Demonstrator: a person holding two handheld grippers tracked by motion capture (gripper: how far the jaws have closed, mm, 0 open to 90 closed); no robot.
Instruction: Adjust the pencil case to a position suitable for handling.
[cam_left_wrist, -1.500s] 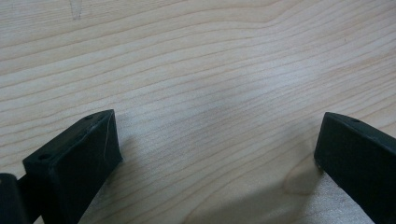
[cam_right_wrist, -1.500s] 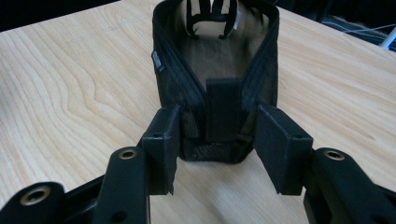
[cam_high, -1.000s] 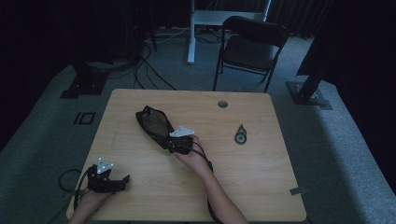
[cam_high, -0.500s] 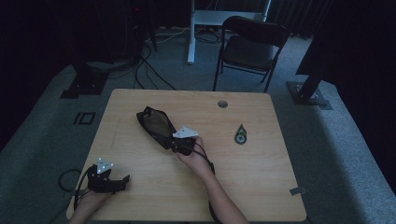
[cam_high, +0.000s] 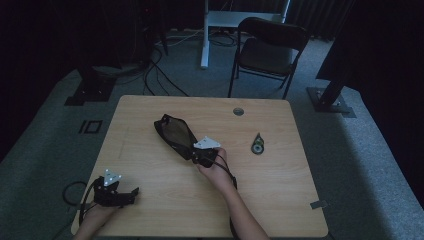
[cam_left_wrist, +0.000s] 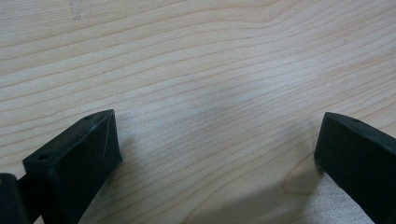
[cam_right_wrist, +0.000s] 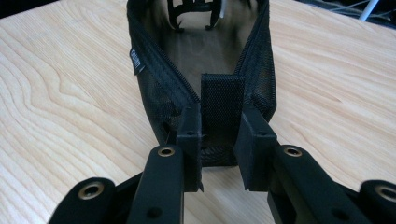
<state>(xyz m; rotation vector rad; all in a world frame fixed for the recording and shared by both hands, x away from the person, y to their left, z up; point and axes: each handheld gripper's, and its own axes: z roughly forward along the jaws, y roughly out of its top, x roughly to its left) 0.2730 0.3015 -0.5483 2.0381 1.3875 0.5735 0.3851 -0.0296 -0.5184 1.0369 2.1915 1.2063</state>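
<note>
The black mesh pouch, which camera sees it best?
The right gripper view: the black mesh pouch is close up, its end tab between the right gripper jaws. The high view shows it small and dark. The left gripper view shows bare table.

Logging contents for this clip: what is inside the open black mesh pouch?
Through the open zipper of the black mesh pouch, the visible interior looks empty: dark lining and mesh walls. The near end, behind the tab pinched by the right hand-held gripper, is hidden.

high view reads dim to me, room black past the table (cam_high: 150, 115). both gripper views are bright and even; soft shadows under the left jaws, near parts slightly blurred.
</note>
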